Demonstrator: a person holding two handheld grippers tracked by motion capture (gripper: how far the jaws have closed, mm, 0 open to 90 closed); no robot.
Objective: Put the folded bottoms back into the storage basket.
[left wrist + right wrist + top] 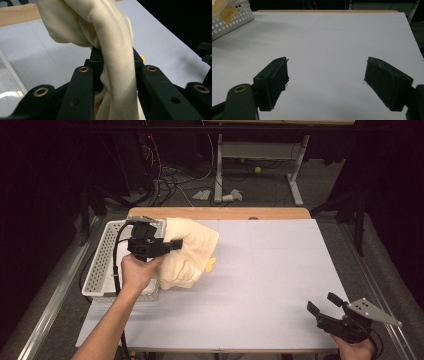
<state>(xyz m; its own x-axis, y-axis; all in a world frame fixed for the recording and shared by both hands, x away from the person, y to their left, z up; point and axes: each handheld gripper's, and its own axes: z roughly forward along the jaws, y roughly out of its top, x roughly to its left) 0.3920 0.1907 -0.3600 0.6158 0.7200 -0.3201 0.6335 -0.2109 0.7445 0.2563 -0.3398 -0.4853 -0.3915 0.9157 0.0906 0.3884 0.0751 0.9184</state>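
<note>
A cream cloth hangs bunched over the right rim of a white perforated basket at the table's left. My left gripper is shut on a twisted fold of that cloth, which runs up between the jaws of the left gripper and drapes away above them. A small yellow patch shows at the cloth's lower right edge. My right gripper rests near the table's front right corner. Seen in its own view, the right gripper is open wide with nothing between its jaws.
A pale grey mat covers the table, with a wooden strip along the far edge. The basket and a bit of cloth show at the far left of the right gripper view. Cables and a desk frame lie beyond.
</note>
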